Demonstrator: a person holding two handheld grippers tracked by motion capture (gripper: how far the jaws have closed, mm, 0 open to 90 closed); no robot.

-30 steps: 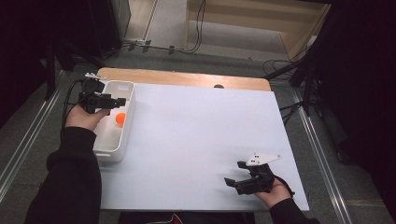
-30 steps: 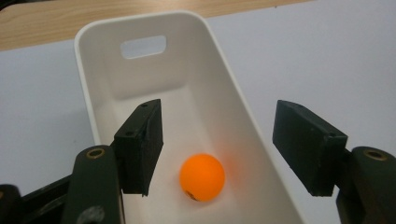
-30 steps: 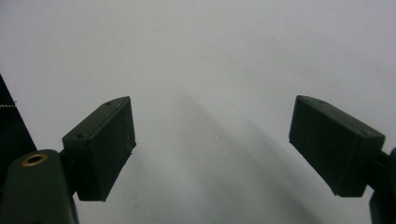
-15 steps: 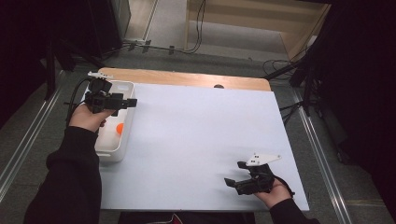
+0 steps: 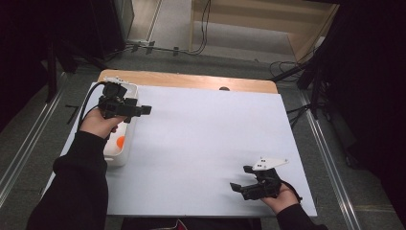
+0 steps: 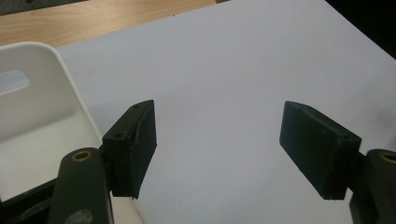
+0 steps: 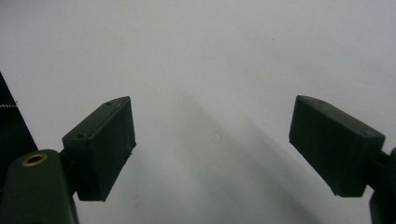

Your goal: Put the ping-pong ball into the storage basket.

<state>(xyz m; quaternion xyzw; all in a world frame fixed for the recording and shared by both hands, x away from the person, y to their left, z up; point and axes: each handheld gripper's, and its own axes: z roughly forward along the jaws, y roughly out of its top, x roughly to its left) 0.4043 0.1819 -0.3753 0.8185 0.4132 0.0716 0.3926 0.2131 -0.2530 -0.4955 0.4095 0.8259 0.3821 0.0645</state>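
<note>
A white bin (image 5: 119,155) stands at the table's left edge with a small orange object (image 5: 120,142) lying inside it. My left gripper (image 5: 146,109) is held above the bin's right wall, pointing right over the white sheet, open and empty. In the left gripper view its jaws (image 6: 219,154) stand wide apart over the sheet, with the bin's corner (image 6: 42,93) at the left. My right gripper (image 5: 238,186) rests low near the front right of the sheet, open and empty. Bare white surface lies between its jaws (image 7: 212,149) in the right gripper view.
A white sheet (image 5: 206,143) covers most of the table. A strip of bare wood (image 5: 191,81) runs along the far edge, with a small dark mark (image 5: 223,88) on it. Cables and dark stands lie on the floor beyond the table.
My left gripper has risen out of the bin and drifted a little right, empty, leaving the orange object inside. The right gripper has stayed put.
</note>
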